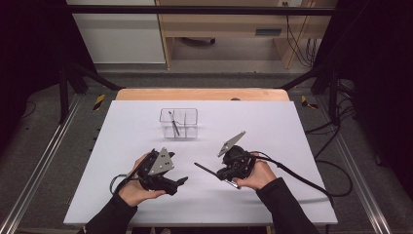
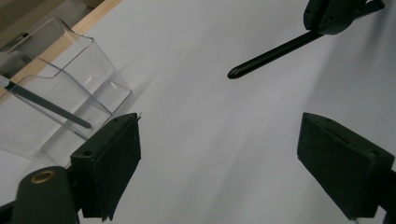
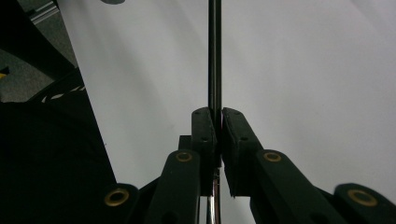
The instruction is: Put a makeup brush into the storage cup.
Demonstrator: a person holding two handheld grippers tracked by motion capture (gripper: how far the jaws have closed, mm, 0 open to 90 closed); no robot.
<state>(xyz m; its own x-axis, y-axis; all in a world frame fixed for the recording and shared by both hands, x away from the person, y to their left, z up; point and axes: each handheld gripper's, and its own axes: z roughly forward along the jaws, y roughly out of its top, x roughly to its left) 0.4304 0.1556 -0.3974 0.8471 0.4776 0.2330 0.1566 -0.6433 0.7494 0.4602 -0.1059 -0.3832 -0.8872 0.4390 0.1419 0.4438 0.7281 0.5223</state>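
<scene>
A clear plastic box with compartments (image 1: 190, 130) stands at the middle back of the white table; a slim dark pen-like stick (image 1: 174, 123) leans inside it. My right gripper (image 1: 221, 174) is shut on a thin black rod (image 1: 205, 168) that juts left, low over the table. In the right gripper view the rod (image 3: 214, 56) runs straight up from between the closed pads of my right gripper (image 3: 218, 122). My left gripper (image 1: 183, 181) sits at the front left, open and holding nothing. In the left gripper view, my left gripper (image 2: 229, 156) faces bare table, with the box (image 2: 100, 70), its stick (image 2: 46, 108) and the rod's tip (image 2: 273, 54) ahead.
A white sheet (image 1: 122, 146) covers the table, with a wooden edge (image 1: 202, 94) at the back. Metal frame rails (image 1: 44, 161) run along both sides. A black cable (image 1: 302, 178) trails from the right gripper over the table's right side.
</scene>
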